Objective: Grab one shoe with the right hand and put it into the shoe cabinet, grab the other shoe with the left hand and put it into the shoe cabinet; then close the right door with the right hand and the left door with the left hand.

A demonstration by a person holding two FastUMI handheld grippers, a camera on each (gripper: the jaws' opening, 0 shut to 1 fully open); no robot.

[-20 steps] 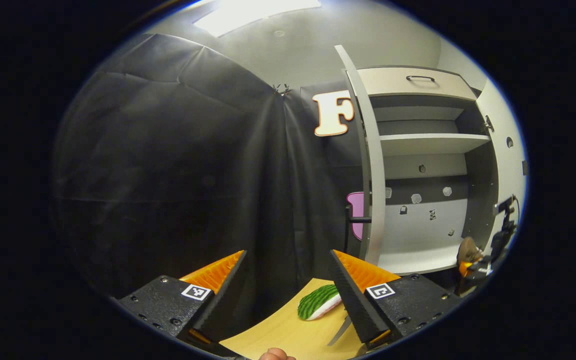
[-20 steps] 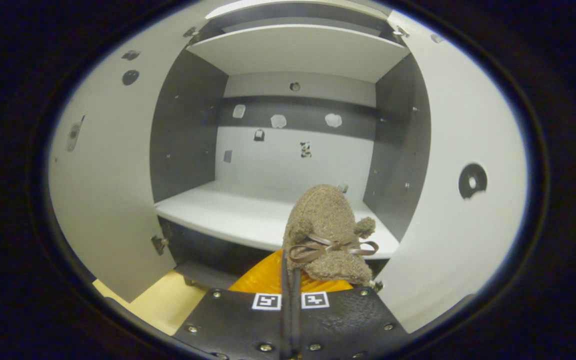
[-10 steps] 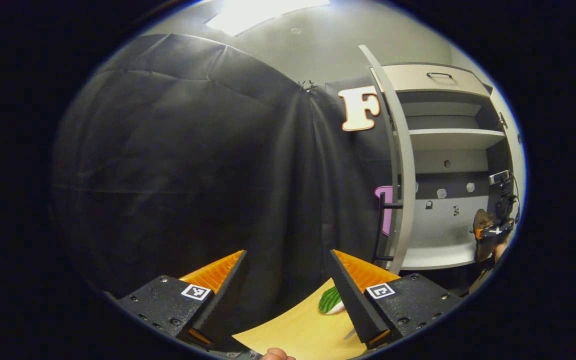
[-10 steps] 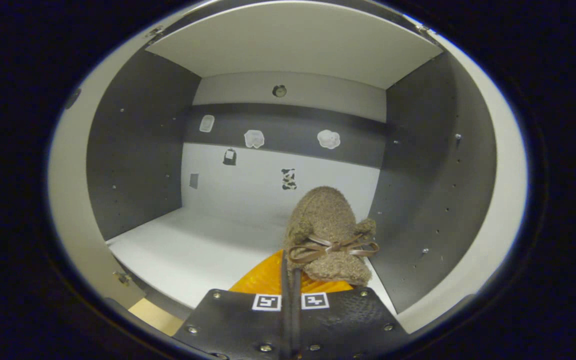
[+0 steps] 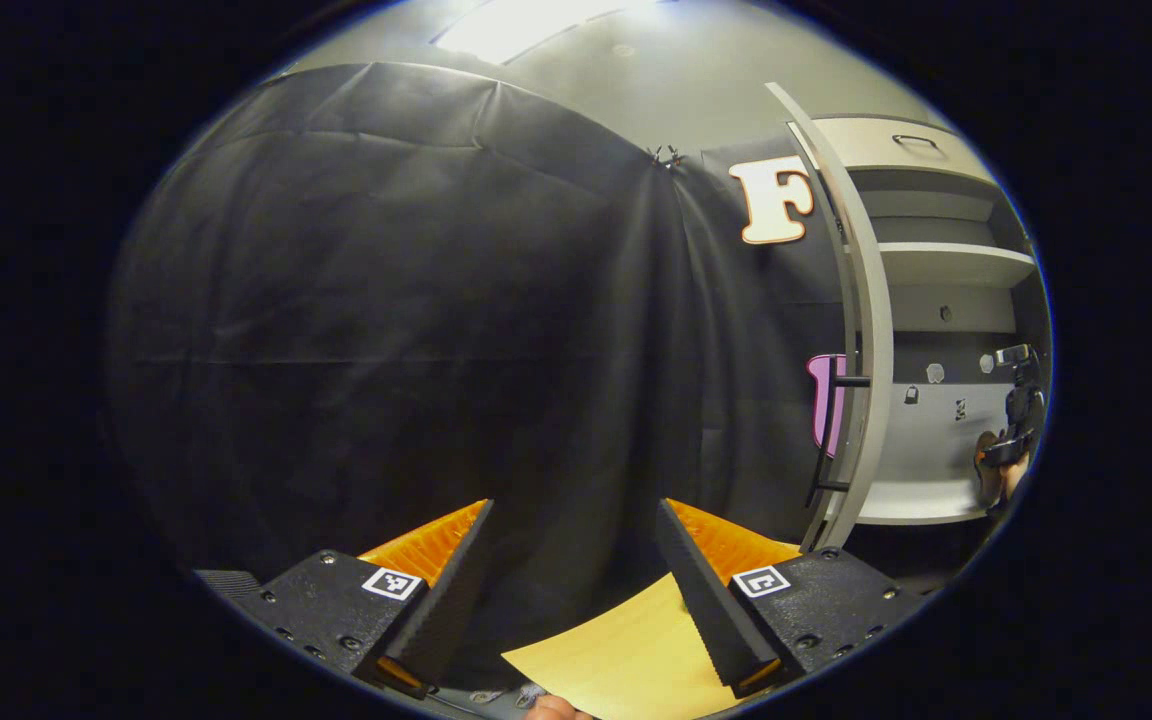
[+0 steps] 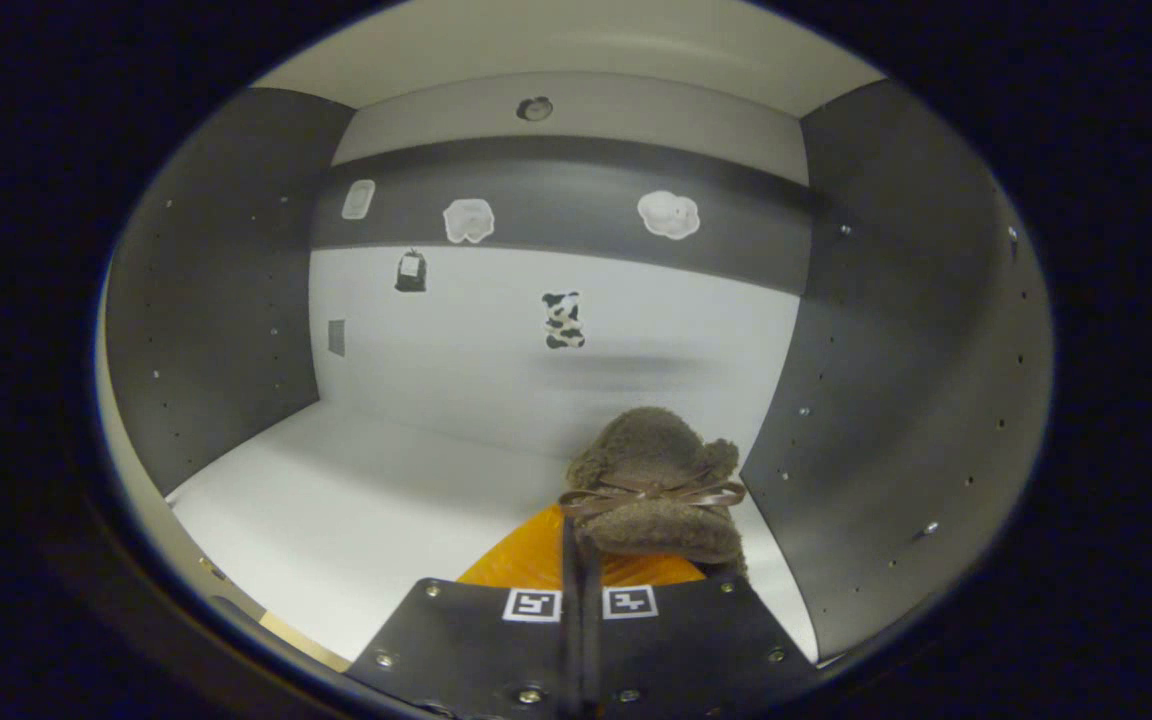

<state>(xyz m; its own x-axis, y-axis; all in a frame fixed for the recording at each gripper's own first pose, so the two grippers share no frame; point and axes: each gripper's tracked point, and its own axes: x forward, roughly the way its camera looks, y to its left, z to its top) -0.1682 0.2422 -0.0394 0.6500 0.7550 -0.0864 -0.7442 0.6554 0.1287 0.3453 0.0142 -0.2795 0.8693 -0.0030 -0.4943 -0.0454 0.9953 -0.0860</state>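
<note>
Right gripper, low centre of the right gripper view: fingers pressed together, clamped on the fuzzy brown shoe with its ribbon bow. Shoe held inside the shoe cabinet, above the white shelf floor, close to the grey side wall at frame right. Left gripper, bottom centre of the left gripper view: fingers wide apart, nothing between them, above a tan table. At far right, open left door, the shoe cabinet and, at its lower shelf, the right gripper.
</note>
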